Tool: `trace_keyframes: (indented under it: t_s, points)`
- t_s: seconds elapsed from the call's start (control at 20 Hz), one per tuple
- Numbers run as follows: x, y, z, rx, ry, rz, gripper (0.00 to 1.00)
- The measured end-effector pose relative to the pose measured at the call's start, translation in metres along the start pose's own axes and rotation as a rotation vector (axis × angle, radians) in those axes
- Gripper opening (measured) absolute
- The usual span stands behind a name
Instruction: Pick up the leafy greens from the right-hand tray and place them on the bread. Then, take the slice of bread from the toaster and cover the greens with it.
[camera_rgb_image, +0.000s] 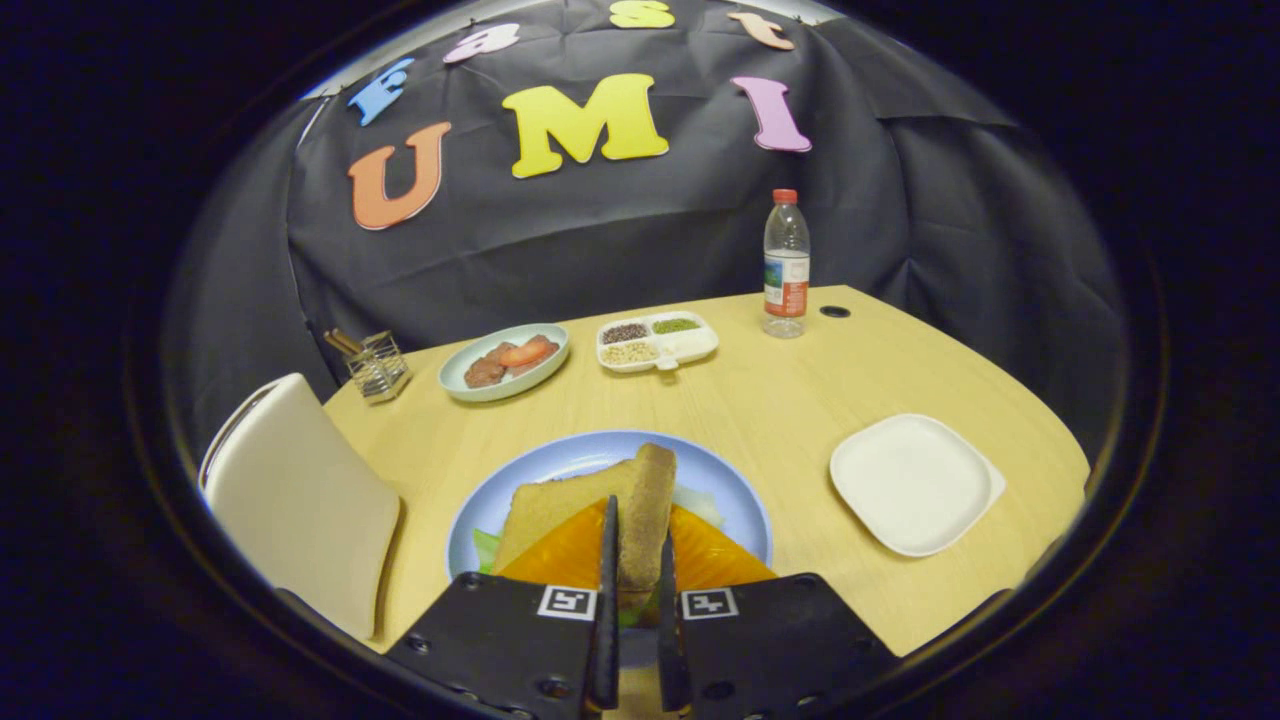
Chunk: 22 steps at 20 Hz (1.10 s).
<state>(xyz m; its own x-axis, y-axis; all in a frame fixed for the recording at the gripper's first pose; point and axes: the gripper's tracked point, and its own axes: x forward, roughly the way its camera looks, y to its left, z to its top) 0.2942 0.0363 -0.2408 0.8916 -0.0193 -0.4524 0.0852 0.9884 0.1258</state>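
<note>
While gripper (637, 560) pinches bread slice (645, 520) over blue plate (590, 455) — white tray (915, 482) beside.

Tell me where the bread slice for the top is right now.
In the gripper view the bread slice stands on edge, clamped between the gripper fingers, over the blue plate.

Evenly lit from overhead, soft shadows, mild glare on the table (780, 400), strong fisheye bending toward edges, near foreground slightly blurred.

- Table (760, 400): pale wood grain, matt.
- Bottle (786, 262): clear glossy plastic.
- Bread slice (645, 510): rough, porous crust.
- Square plate (912, 482): smooth, matt white.
</note>
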Motion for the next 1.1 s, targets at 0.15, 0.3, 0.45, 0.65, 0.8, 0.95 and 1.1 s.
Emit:
trace_keyframes:
  t_s: [0.15,0.3,0.45,0.65,0.8,0.95,1.1]
  points:
    - [-0.001,-0.002,-0.003,-0.010,0.003,0.005,0.26]
    - [-0.001,-0.010,-0.006,-0.023,0.010,-0.036,0.42]
    - [-0.004,-0.007,-0.005,-0.023,0.010,-0.025,0.65]
    - [-0.025,-0.002,0.015,-0.066,-0.041,-0.038,0.90]
    - [-0.056,0.011,0.037,-0.065,-0.085,-0.018,0.95]
    - [-0.097,0.024,0.065,-0.090,-0.161,0.008,0.95]
    - [-0.141,0.029,0.084,-0.119,-0.218,-0.001,0.95]
